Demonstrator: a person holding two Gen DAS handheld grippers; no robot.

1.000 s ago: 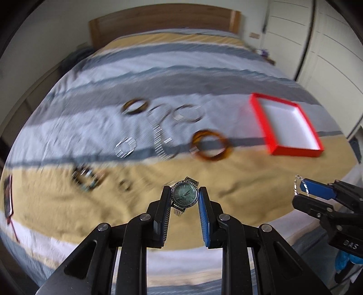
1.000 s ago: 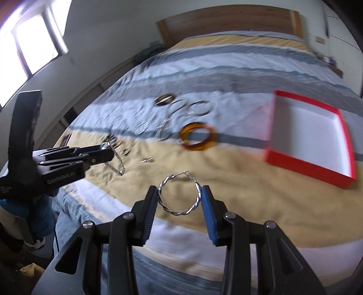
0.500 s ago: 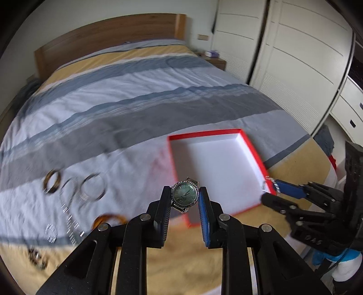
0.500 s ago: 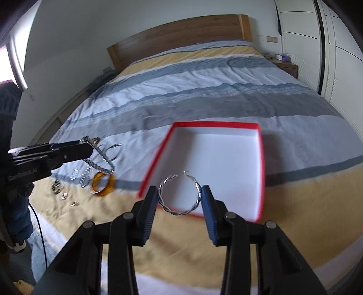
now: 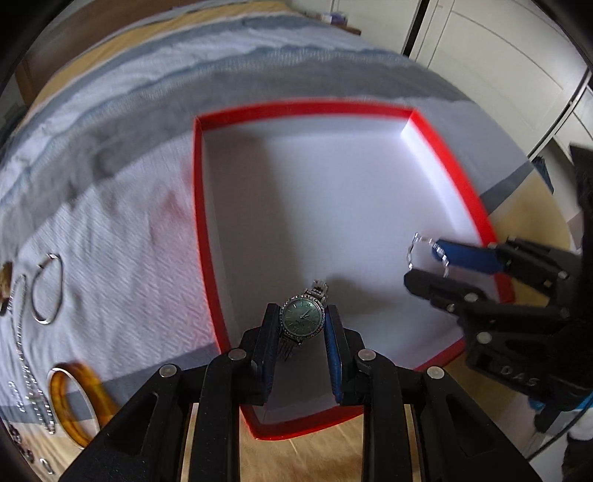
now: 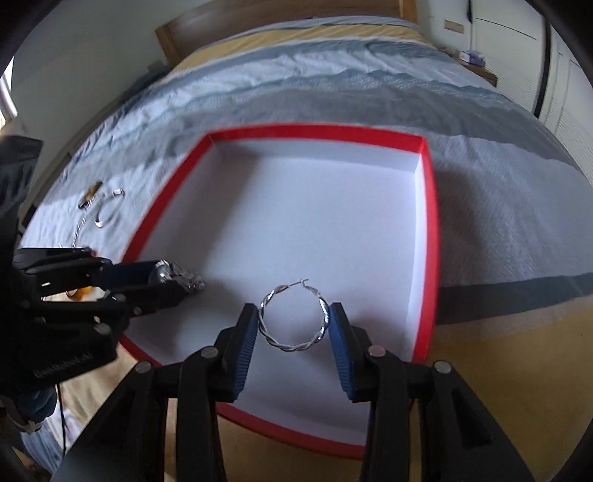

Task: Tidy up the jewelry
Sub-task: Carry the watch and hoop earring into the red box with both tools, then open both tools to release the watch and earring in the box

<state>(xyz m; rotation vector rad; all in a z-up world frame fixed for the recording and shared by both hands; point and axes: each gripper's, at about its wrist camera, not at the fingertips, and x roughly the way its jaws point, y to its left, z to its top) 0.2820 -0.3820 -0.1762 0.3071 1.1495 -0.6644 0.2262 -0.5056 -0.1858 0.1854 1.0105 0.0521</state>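
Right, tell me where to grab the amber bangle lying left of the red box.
Take the amber bangle across its band, one finger inside the ring and one outside, coming straight down from above. It lies flat on the bedspread, so only the rim offers a pinch. Both grippers are full, so release into the red box first.

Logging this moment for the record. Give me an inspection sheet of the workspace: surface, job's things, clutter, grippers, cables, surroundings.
Surface: striped bedspread, blue, grey and yellow bands.
Job's things: red box, white inside, nothing lying in it; watch; twisted hoop earring; amber bangle, silver hoops and chain on the bedspread left of the box.
Clutter: nothing seen.
Grippers: left gripper shut on the watch; right gripper shut on the earring; both over the box.
Cables: thin dark cord below the left gripper.
Surroundings: wooden headboard, white wardrobe doors.
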